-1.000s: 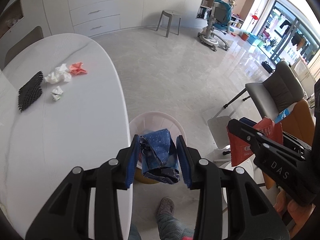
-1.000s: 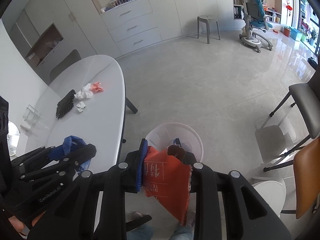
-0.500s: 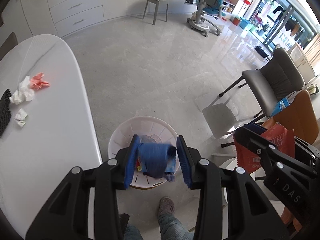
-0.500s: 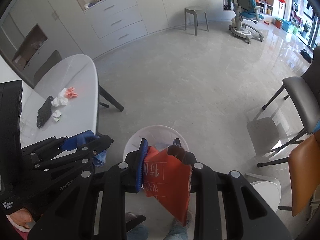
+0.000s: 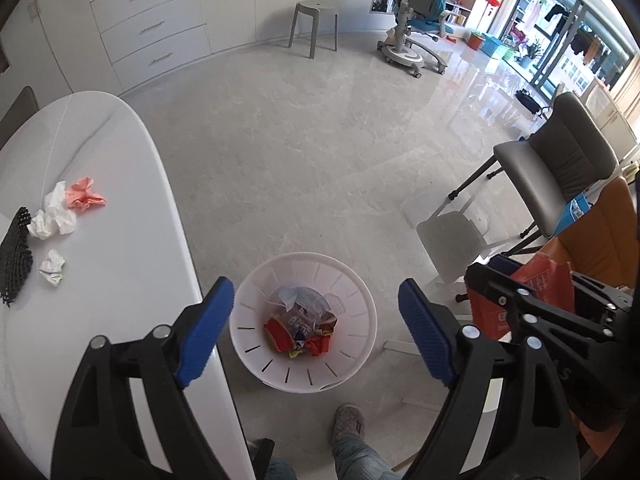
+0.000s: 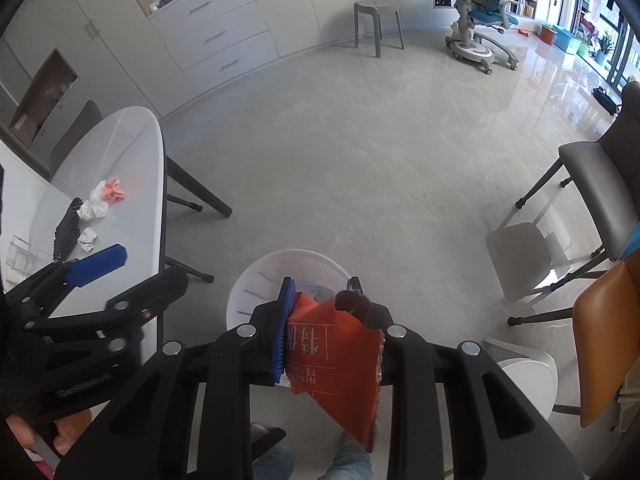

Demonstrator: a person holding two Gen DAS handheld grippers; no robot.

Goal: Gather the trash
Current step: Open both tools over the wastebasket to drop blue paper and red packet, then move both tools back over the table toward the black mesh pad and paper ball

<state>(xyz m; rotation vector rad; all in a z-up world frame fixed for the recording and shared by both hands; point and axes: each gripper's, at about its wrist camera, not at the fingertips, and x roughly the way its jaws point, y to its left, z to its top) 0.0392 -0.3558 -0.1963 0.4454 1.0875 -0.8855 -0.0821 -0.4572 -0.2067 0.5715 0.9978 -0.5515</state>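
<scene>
My left gripper (image 5: pixel 316 312) is open and empty, held above the white trash bin (image 5: pixel 360 312) on the floor beside the table. The bin holds several crumpled wrappers (image 5: pixel 300 324). My right gripper (image 6: pixel 322 312) is shut on a red snack packet (image 6: pixel 336 356) and hovers over the near rim of the bin (image 6: pixel 248 284). The packet also shows in the left wrist view (image 5: pixel 540 288). On the white table (image 5: pixel 100 280) lie white paper wads (image 5: pixel 54 216), a pink wad (image 5: pixel 84 198), a small white wad (image 5: pixel 52 272) and a black mesh piece (image 5: pixel 14 256).
A grey chair (image 5: pixel 560 172) and an orange chair (image 5: pixel 600 232) stand to the right of the bin. A stool (image 5: pixel 314 28) and an office chair (image 5: pixel 416 40) stand far back by the cabinets. The person's foot (image 5: pixel 348 420) is just behind the bin.
My left gripper opened and the blue wrapper it held dropped into the bin. The right gripper, still holding the red packet, moved closer over the bin.
</scene>
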